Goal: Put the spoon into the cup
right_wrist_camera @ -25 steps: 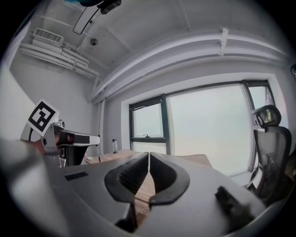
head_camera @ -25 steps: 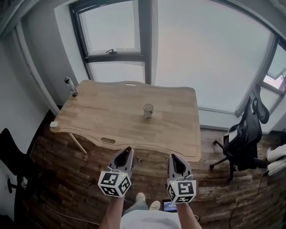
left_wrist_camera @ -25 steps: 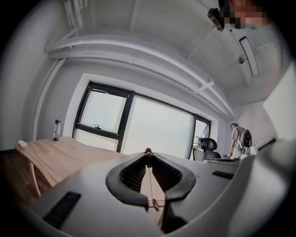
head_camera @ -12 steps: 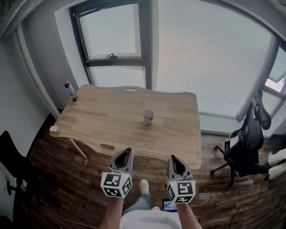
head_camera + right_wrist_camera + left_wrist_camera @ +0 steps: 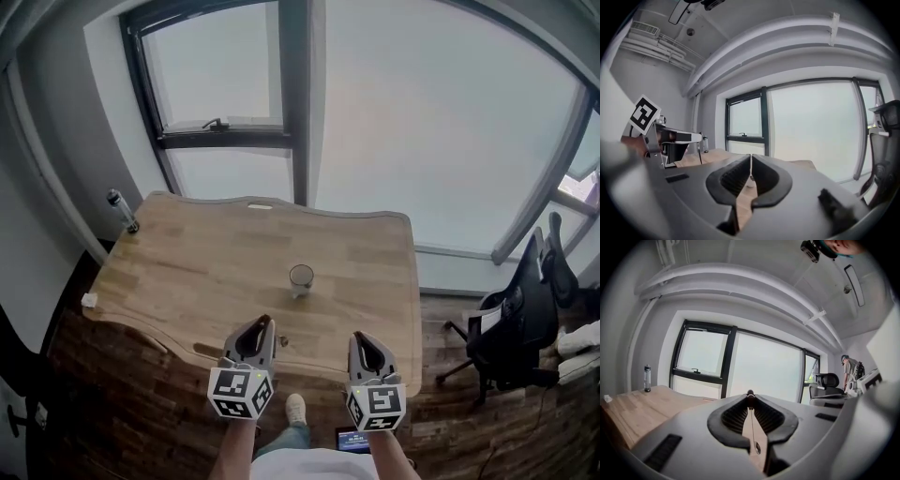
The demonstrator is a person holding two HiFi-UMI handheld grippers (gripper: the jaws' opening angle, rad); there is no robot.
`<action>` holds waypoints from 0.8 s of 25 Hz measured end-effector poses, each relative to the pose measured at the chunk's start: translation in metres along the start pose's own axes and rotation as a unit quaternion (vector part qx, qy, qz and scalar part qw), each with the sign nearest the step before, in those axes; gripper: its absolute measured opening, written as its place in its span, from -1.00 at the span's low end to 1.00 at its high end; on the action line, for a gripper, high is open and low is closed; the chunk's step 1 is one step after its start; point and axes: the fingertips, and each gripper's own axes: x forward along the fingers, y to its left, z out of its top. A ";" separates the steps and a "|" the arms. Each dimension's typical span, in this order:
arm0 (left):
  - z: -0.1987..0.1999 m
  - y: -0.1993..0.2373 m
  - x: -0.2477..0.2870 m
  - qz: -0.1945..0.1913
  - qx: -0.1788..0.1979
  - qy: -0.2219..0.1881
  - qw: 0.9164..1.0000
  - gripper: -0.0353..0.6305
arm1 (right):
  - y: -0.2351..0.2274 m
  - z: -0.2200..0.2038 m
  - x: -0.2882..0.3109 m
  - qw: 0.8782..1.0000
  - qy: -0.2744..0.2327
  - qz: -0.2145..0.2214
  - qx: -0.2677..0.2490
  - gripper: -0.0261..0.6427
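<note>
My left tongs (image 5: 265,321) are clenched at the tips on the spoon (image 5: 753,426). It's pinched by the very top of its handle and hangs nearly straight down below the tips, bowl at the bottom. My right tongs (image 5: 359,336) are closed too, tip against tip, and their own view shows nothing caught between them. Both pairs point roughly level over the near edge of the table (image 5: 187,272), side by side and apart.

The cup (image 5: 301,278) stands upright with its mouth open upward, ahead of both pairs and well clear of them. It falls between their two lines and a little nearer the left pair, so from the spoon it lies forward and slightly right. The hand that carries the spoon is therefore also the nearer one, and I'd leave the right pair out of it.

As I judge it, everything depends on height and on that small sideways offset. The spoon's long axis already matches the cup's, so no wrist turn is needed. The hanging bowl must clear the rim before I lower it, and a dangling spoon may swing.
</note>
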 end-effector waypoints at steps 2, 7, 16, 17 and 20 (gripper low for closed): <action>0.004 0.012 0.027 -0.005 -0.002 0.004 1.000 -0.75 | -0.008 0.004 0.025 1.000 0.004 -0.005 0.000 -0.83; 0.017 0.037 0.093 -0.023 -0.002 0.010 1.000 -0.75 | -0.033 0.014 0.081 0.999 0.010 -0.031 0.000 -0.83; 0.025 0.074 0.174 -0.052 -0.012 0.014 0.998 -0.75 | -0.059 0.013 0.154 0.997 0.021 -0.068 -0.001 -0.83; 0.026 0.076 0.180 -0.055 -0.011 0.014 0.998 -0.75 | -0.062 0.013 0.159 0.997 0.021 -0.073 -0.001 -0.83; 0.025 0.080 0.192 -0.063 -0.011 0.016 0.998 -0.75 | -0.069 0.010 0.166 0.996 0.024 -0.084 0.004 -0.83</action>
